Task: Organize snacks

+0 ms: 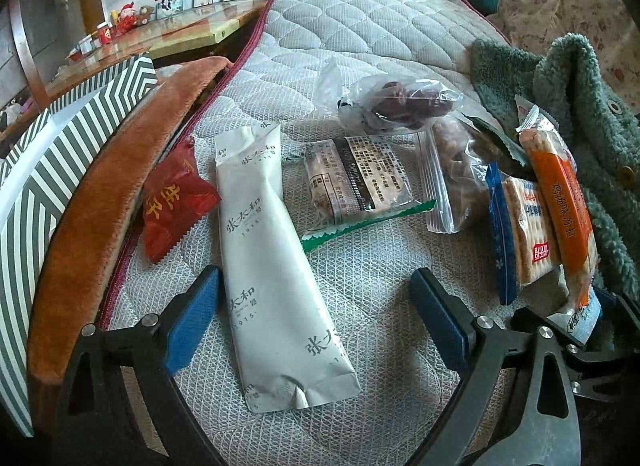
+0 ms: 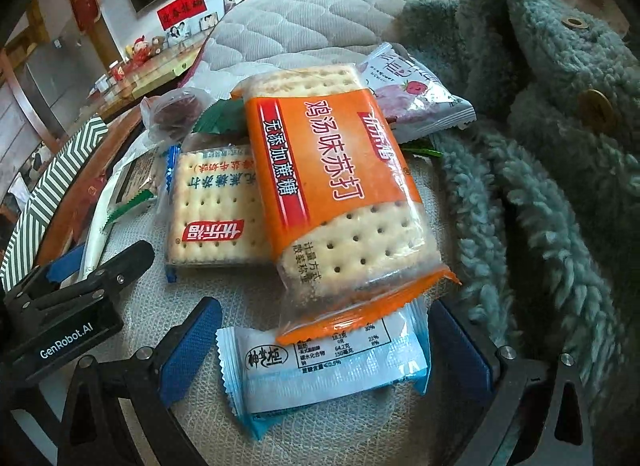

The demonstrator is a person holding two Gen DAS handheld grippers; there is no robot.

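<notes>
Item 1: white stick pouch (image 1: pixel 276 266), lying lengthwise on the quilted mattress (image 1: pixel 360 45). My left gripper (image 1: pixel 316 314) stood with jaws wide apart, the pouch's near end running between them, untouched by either pad as far as I could tell.

Item 2: red packet (image 1: pixel 172 201), just left of the pouch, against the brown plush strip (image 1: pixel 100 201).

Item 3: brown-labelled bar with green seal (image 1: pixel 356 185), mid-mattress; behind it a clear bag of dark dates (image 1: pixel 400 105) and a zip bag of nuts (image 1: pixel 452 169).

Item 4: orange soda-cracker pack (image 2: pixel 336 185), resting partly on a blue-edged cracker pack (image 2: pixel 212 205) and overlapping a pale blue sachet (image 2: pixel 320 370). A strawberry-printed sachet (image 2: pixel 412 93) lay behind, beside the green fleece coat (image 2: pixel 540 185).

Item 5: my right gripper (image 2: pixel 320 350), jaws also apart, straddling the pale blue sachet (nothing clamped).

Striped box (image 1: pixel 52 169) at the far left, beyond the mattress edge; I judged it the likely destination, though nothing confirmed that.

Step in hand, as I read it: selection, no snack yet lifted. The next move called for closing on one item squarely; the sachet sat pinned under the orange pack, so a pull risked dragging that too.
</notes>
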